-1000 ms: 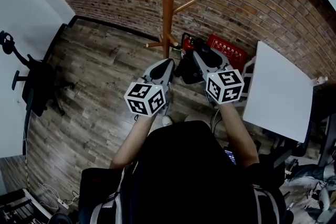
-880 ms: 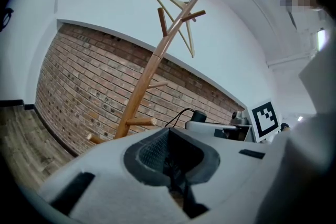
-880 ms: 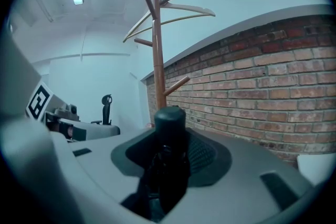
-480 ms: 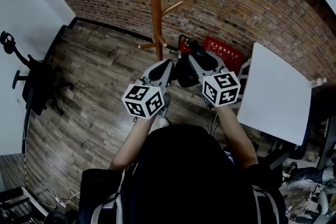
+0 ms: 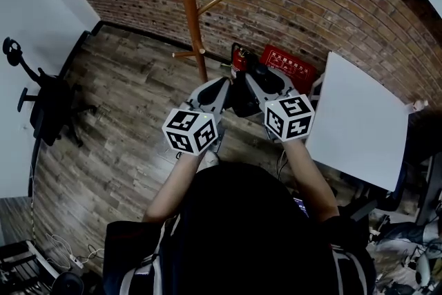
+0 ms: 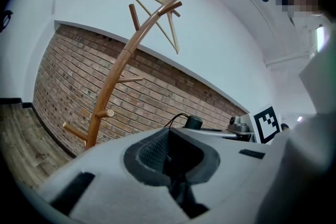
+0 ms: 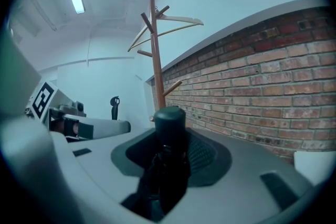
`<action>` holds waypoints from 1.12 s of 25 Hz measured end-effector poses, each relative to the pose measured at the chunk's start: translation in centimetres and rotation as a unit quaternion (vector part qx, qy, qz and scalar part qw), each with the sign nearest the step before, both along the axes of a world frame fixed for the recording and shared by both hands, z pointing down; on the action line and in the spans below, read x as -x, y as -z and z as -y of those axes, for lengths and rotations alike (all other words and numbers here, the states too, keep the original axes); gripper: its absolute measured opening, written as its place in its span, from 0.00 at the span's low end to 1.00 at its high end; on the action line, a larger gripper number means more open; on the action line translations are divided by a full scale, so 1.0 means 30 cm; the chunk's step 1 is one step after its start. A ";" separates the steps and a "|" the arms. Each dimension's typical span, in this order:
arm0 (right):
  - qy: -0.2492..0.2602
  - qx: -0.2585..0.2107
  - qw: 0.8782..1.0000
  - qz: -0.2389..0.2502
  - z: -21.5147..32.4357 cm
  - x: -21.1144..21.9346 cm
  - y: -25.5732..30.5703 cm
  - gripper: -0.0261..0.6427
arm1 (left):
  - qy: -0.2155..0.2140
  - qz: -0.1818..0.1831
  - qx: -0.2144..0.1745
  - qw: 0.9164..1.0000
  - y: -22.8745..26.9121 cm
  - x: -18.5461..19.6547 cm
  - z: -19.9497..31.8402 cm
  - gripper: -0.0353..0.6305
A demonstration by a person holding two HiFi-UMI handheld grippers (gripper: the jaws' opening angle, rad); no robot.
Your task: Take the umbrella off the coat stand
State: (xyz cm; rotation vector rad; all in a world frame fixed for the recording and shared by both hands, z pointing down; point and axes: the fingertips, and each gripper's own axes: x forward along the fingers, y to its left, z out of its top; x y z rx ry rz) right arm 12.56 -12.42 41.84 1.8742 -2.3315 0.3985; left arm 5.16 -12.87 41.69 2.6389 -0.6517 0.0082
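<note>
**DESK:** Where is the umbrella (image 5: 242, 99) sitting in this shot?

**PHOTOGRAPHER:** It is standing upright in the right hand-held gripper (image 5: 259, 79), off the coat stand (image 5: 188, 3). The jaws are clamping on its folded black body, and the round cap (image 7: 169, 120) is poking up above the pads. In the head view the rest of it is showing dark between the two hand-held grippers.

**DESK:** And the left hand-held gripper (image 5: 218, 88)?

**PHOTOGRAPHER:** It is riding just beside the umbrella, alongside the right one. Its jaws are sitting drawn together, and nothing I can name is lying in the hollow between the pads.

**DESK:** What is framing them?

**PHOTOGRAPHER:** The wooden coat stand is rising ahead of the person, touching neither hand-held gripper, against a brick wall (image 5: 311, 3). A pale clothes hanger (image 6: 157, 5) is hanging from a top peg. A red box (image 5: 286, 65) is lying at the foot of the wall. A white bench (image 5: 362, 124) is filling the right side, and a black office chair (image 5: 45, 110) is standing at the left on the wood floor (image 5: 124, 121).
</note>
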 end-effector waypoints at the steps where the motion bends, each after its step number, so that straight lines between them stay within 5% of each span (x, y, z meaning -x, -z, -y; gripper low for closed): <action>1: 0.001 0.000 1.000 0.000 -0.013 -0.001 0.000 0.29 | 0.000 0.001 0.001 1.000 -0.002 -0.004 -0.014 0.08; 28: 0.048 -0.013 0.999 -0.003 -0.376 -0.043 -0.018 0.29 | 0.053 0.009 0.006 0.999 -0.027 -0.022 -0.388 0.08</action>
